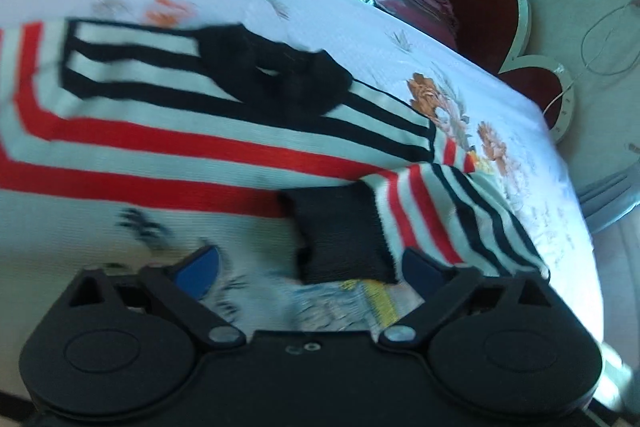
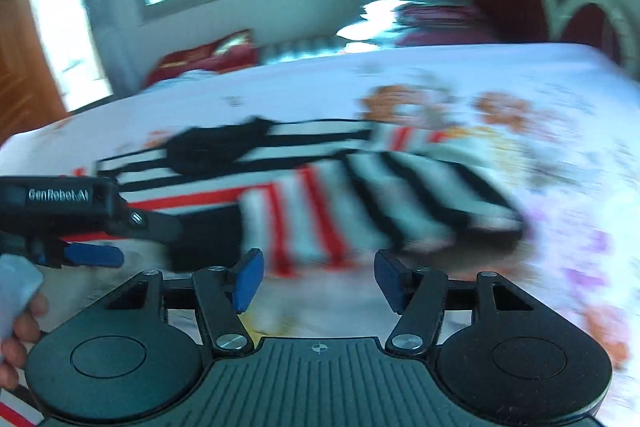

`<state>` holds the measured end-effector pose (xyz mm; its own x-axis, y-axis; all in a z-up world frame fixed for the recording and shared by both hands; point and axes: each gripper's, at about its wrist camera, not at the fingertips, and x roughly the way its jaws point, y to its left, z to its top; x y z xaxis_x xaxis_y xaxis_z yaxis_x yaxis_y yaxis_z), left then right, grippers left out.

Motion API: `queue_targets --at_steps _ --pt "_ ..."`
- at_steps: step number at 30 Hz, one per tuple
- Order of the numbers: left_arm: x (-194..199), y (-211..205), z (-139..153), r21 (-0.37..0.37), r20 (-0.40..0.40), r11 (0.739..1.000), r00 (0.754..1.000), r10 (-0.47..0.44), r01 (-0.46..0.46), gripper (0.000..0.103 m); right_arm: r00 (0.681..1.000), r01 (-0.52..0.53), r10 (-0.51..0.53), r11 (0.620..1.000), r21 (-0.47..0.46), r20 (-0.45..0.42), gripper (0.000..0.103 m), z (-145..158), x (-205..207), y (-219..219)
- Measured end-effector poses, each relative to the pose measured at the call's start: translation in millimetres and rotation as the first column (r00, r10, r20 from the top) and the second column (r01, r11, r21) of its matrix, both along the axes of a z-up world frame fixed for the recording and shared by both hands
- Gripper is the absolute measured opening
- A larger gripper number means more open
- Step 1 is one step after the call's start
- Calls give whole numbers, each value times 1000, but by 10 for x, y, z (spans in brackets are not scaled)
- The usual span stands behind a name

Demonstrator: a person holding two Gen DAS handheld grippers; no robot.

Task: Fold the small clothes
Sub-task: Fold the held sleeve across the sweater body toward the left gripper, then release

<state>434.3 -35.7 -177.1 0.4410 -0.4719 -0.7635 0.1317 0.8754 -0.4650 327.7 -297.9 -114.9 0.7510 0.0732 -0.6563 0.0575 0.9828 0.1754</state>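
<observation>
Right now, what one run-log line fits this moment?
striped sweater flat on floral bedsheet | sleeve folded across body | left tongs open at black cuff | right tongs open, empty

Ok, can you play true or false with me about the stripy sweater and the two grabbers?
1. The sweater has red and black stripes. True.
2. The sweater lies on a bare wooden floor. False: it lies on a flowery bed sheet.
3. The right gripper is squeezing the sleeve. False: its jaws are apart with nothing between them.
4. The sleeve's black cuff is folded over the sweater's body. True.
5. The left gripper has its jaws apart. True.
6. The headboard is blue. False: it is dark red with a pale rim.
</observation>
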Motion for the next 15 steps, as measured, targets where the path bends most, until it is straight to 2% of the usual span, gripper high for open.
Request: queue_targets --at_steps 1,3,5,6,7,9,14,15 --pt "40 -43 -58 -16 -15 1000 1000 -11 11 42 1000 30 -30 999 -18 -2 61 -23 -43 -91" --pt "77 -97 -128 -23 -8 1000 1000 -2 2 35 997 79 -80 996 -32 -19 61 -69 -94 -263" --pt "76 -168 -128 1 25 1000 1000 -12 12 30 992 123 -123 992 -11 -39 61 -129 -101 -429" --pt "71 -193 -124 14 38 1000 999 -19 19 22 989 139 -139 990 -8 -48 61 -161 -94 -489" --pt "74 -207 -123 15 46 1000 999 -25 24 5 987 151 -151 989 -7 -57 61 -193 -73 -543" --pt "75 -184 -90 -13 50 1000 999 -12 12 5 983 169 -168 986 4 -74 61 -240 -32 -641" --pt "52 60 302 -88 156 996 987 41 -28 4 980 175 -173 984 22 -98 60 -335 81 -733" --pt "48 135 399 -92 186 995 981 59 -43 4 981 169 -166 985 20 -97 51 -342 106 -721"
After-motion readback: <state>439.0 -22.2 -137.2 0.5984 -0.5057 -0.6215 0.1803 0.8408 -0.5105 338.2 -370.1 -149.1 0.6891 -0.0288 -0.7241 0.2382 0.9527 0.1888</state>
